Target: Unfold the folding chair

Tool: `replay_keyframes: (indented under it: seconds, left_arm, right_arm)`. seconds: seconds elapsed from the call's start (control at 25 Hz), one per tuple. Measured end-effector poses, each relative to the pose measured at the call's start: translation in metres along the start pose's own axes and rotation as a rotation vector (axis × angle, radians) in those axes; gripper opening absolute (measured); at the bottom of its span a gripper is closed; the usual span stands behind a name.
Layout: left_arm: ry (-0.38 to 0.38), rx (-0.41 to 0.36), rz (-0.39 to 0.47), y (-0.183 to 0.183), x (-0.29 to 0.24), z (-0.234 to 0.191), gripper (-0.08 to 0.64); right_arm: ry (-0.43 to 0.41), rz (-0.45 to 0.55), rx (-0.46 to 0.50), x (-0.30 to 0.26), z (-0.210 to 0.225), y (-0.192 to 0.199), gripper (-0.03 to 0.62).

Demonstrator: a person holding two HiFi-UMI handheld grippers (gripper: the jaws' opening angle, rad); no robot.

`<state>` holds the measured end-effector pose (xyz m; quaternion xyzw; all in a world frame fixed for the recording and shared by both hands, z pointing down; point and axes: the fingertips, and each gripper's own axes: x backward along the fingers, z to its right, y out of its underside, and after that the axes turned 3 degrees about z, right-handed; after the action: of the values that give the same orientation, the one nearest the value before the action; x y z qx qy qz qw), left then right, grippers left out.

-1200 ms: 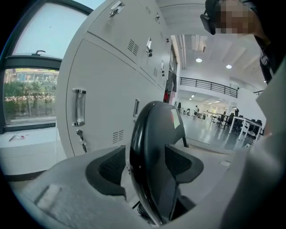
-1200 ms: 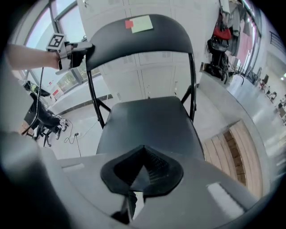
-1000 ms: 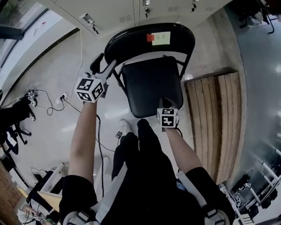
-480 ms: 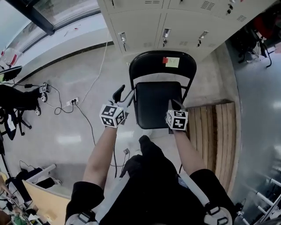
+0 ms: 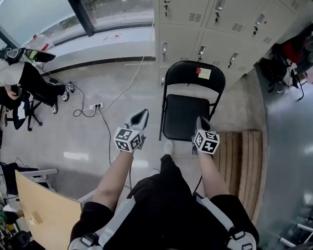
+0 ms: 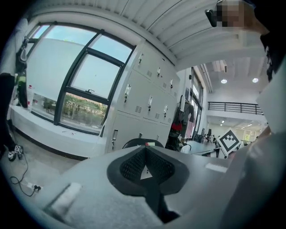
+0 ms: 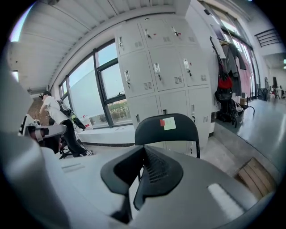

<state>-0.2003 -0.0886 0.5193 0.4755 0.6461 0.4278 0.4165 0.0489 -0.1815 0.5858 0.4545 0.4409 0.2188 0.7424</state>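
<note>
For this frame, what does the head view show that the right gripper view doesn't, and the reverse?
Only the head view: the black folding chair's opened seat, the left gripper, and a white power strip with cables on the floor. Only the right gripper view: the right gripper's jaws pressed together and empty, and the ribbed white ceiling. Both: the chair's backrest with red and pale sticky notes, grey metal lockers, and a wooden slat platform.
</note>
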Motion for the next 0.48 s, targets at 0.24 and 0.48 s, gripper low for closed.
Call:
replay_keyframes:
  seconds: [0.24, 0.48]
  left_arm:
    - [-0.087, -0.068, 0.036, -0.022, 0.071, 0.026, 0.000]
    - [-0.088, -0.048, 0.102, -0.026, 0.124, 0.047, 0.000]
  right_arm:
    - [-0.054, 0.104, 0.031, 0.064, -0.029, -0.018, 0.003]
    - [-0.081, 0.196, 0.012, 0.120, -0.035, -0.027, 0.003]
